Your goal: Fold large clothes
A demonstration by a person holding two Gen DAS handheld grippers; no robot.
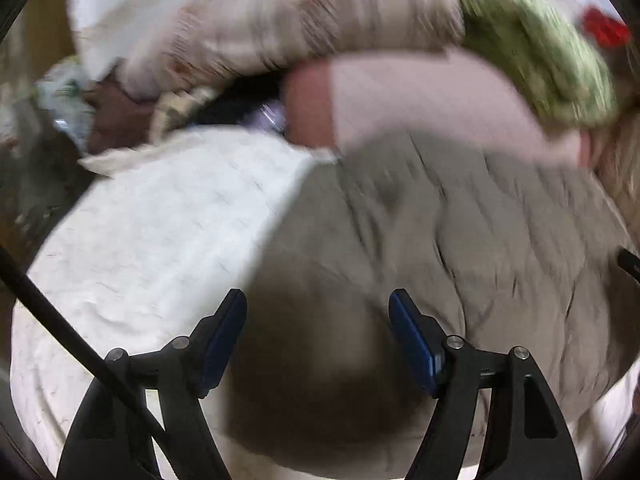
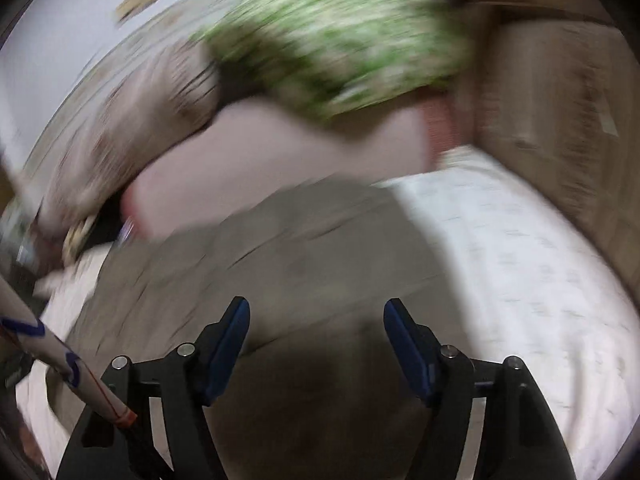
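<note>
A large grey-taupe garment point(image 1: 460, 232) lies spread and wrinkled on a white sheet point(image 1: 160, 240). It also shows in the right wrist view point(image 2: 280, 256), on the same white sheet point(image 2: 520, 248). My left gripper point(image 1: 318, 300) is open and empty, just above the garment's near part. My right gripper point(image 2: 316, 308) is open and empty, also above the garment's near part. Both views are blurred by motion.
A pink pillow point(image 1: 420, 96) lies beyond the garment, with a green patterned cloth point(image 1: 540, 52) and a beige bundle point(image 1: 280, 20) behind it. In the right wrist view the pink pillow point(image 2: 280, 160), green cloth point(image 2: 340, 48) and a brown box wall point(image 2: 560, 100) stand at the far side.
</note>
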